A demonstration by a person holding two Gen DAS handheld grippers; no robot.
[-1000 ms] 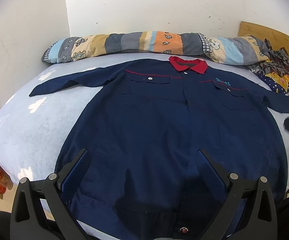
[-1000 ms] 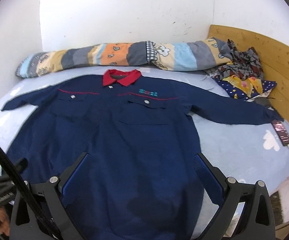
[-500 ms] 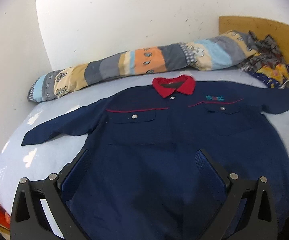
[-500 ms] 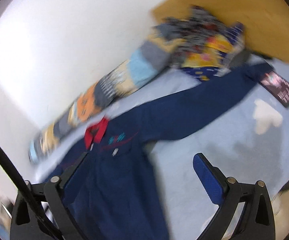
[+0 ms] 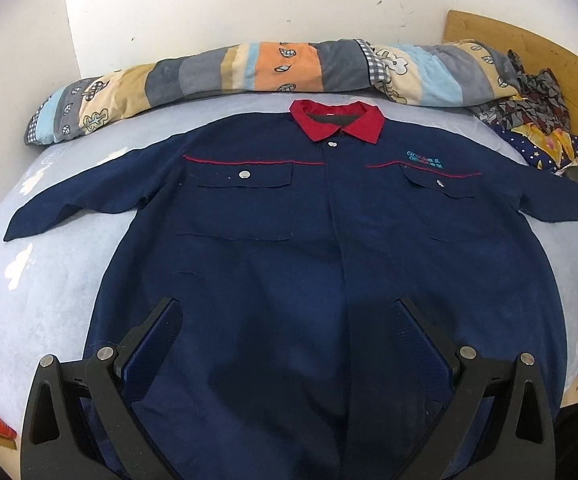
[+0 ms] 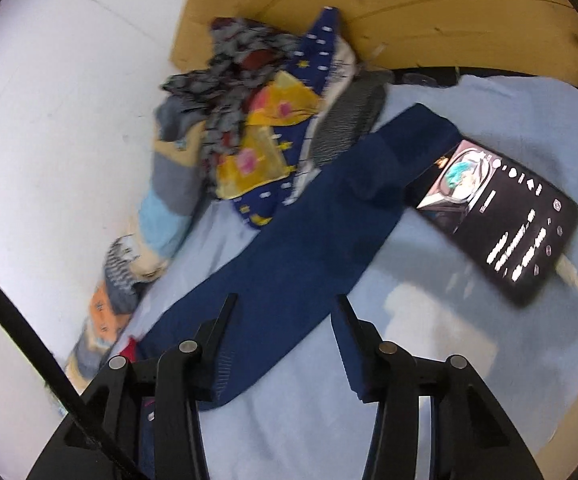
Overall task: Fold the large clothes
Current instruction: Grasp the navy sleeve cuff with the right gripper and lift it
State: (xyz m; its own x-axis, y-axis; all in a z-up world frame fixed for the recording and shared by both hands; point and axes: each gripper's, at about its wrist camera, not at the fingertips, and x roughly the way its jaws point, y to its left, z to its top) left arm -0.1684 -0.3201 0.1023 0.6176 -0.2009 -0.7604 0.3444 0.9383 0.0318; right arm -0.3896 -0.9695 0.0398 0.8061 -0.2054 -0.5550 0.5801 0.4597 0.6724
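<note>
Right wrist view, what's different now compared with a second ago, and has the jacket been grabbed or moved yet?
The right gripper has swung from the jacket's front to its outstretched sleeve, jaws narrower but open astride it, nothing gripped. The phone by the cuff looms close. The left gripper stays open over the hem. The navy jacket lies flat and spread as before.

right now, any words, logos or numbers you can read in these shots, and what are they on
None can be read.
Teal embroidery on the navy jacket, above its chest pocket: too small to read.
White text and icons on the phone screen beside the jacket sleeve: blurred, unreadable.
Rolled quilt: leaf and cloud prints only, no lettering.
</note>
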